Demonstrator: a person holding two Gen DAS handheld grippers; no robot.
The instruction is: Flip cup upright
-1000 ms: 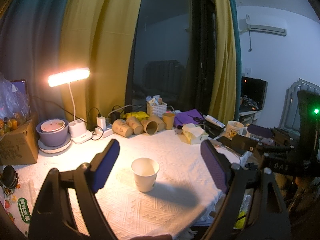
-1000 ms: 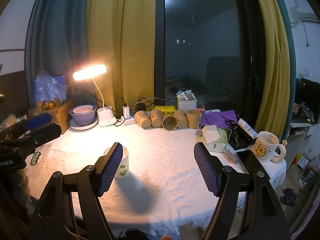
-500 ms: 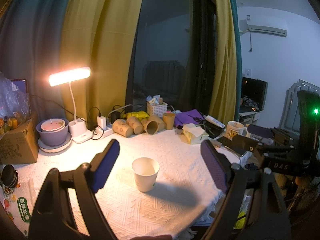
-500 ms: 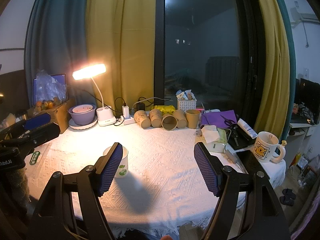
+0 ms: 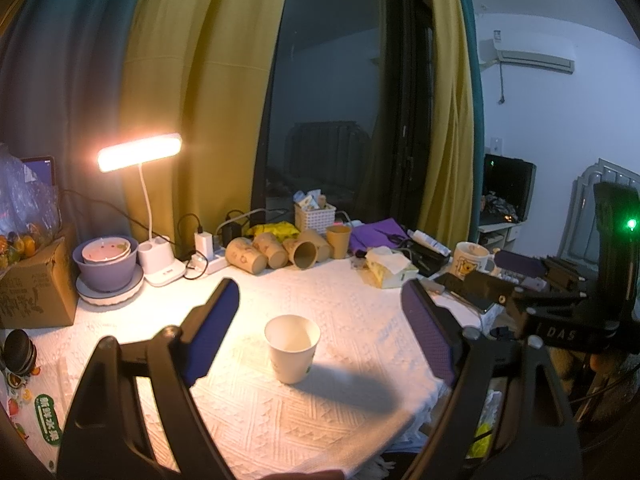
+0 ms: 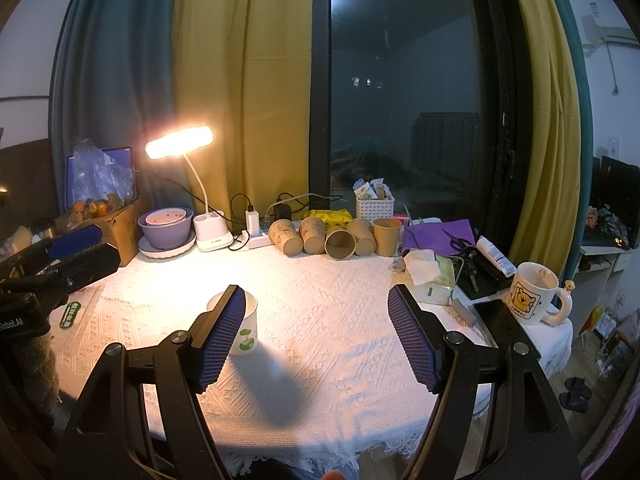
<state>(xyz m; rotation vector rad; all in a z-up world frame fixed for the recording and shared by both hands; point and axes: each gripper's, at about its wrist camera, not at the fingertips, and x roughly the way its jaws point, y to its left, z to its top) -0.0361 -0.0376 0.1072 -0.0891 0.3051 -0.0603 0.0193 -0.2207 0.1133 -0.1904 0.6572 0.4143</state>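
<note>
One white paper cup with a green sprout print stands upright and empty on the white woven tablecloth, apart from both tongs. Left gripper and right gripper: blue-padded jaws spread wide, holding nothing. Five brown paper cups line the far edge, four lying on their sides and one upright. A purple bowl nests a smaller bowl. The cream mug bears a yellow bear; its lettering is unreadable.
</note>
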